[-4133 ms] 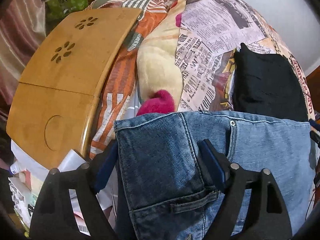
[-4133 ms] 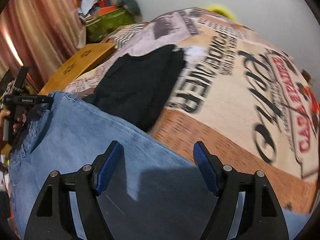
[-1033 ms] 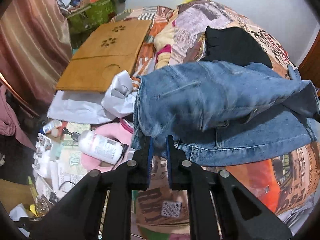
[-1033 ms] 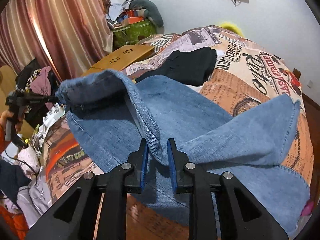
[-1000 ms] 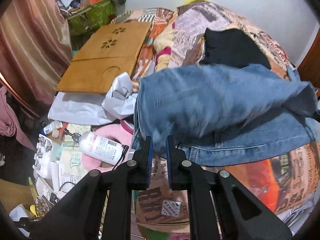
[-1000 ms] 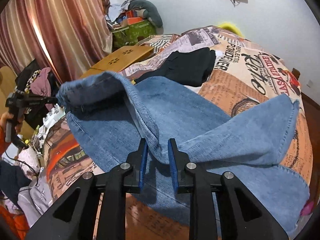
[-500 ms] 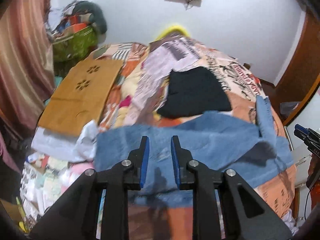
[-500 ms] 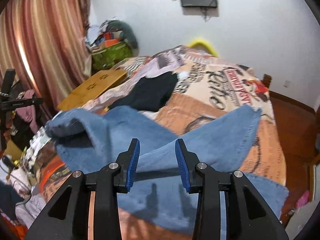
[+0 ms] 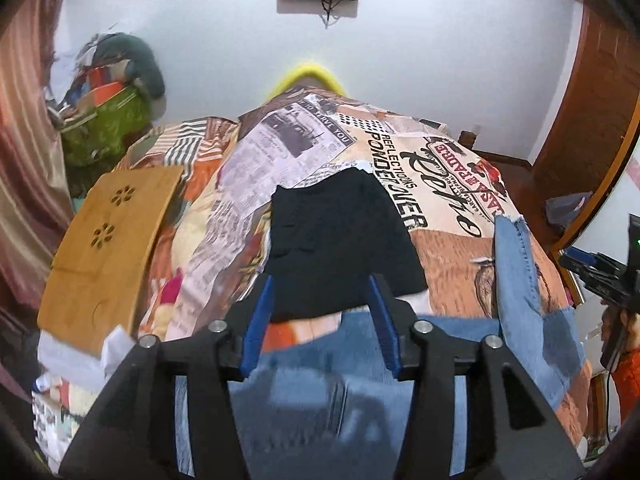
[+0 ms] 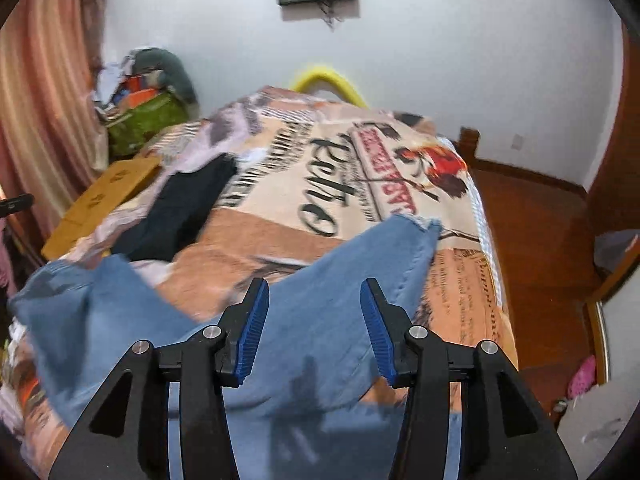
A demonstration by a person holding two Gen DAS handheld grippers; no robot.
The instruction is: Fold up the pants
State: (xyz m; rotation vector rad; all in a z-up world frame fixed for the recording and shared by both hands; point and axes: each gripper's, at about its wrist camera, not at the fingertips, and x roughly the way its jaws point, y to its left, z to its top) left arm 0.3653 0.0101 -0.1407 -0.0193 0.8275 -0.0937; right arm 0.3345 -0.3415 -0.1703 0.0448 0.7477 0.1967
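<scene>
Both the left gripper [image 9: 320, 322] and the right gripper [image 10: 312, 326] have just been opening and hold nothing. The jeans [image 10: 320, 328] lie unevenly folded on the bed [image 10: 256, 228]. We should next pinch the crooked leg edge and align it.
</scene>
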